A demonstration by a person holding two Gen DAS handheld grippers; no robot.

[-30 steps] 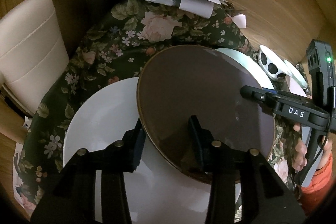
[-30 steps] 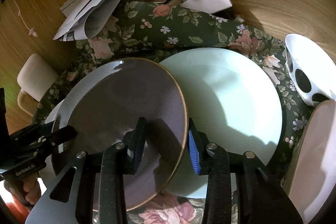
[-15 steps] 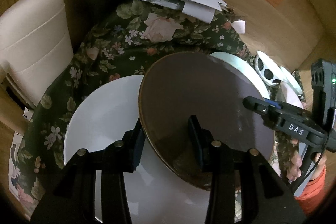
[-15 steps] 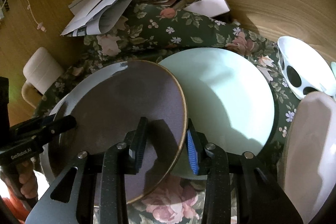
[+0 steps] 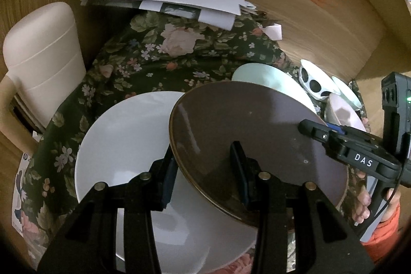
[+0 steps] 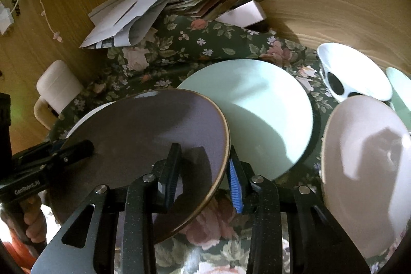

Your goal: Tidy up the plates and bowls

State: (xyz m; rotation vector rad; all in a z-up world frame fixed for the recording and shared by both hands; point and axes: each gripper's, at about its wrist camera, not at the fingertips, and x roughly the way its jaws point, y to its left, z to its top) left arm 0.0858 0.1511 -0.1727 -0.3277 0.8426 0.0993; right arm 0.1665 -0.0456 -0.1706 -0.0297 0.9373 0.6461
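Left wrist view: the cloth covers the table and carries, from largest down, the white plate, the mint plate, the pink plate and the spotted bowl. The brown plate is the item in hand; it is lifted clear of the cloth, tilted, overlapping the white plate on one side and the mint plate on the other. Both tools grasp it by opposite rims. The left gripper is clamped across the near-left rim, one pad on top and one beneath. The right gripper is clamped on the right rim, its blue pad under the edge. The step appears to be a two-handed transfer onto a stack, probably the white plate. To do it well, level the brown plate before lowering, centre it over the white plate, and bring the rim down evenly so it does not slide or chip. Release one side only once the plate bears on the one below. Each gripper points steeply downward and forward, with its handle held in a fist; an orange sleeve shows at the right wrist.
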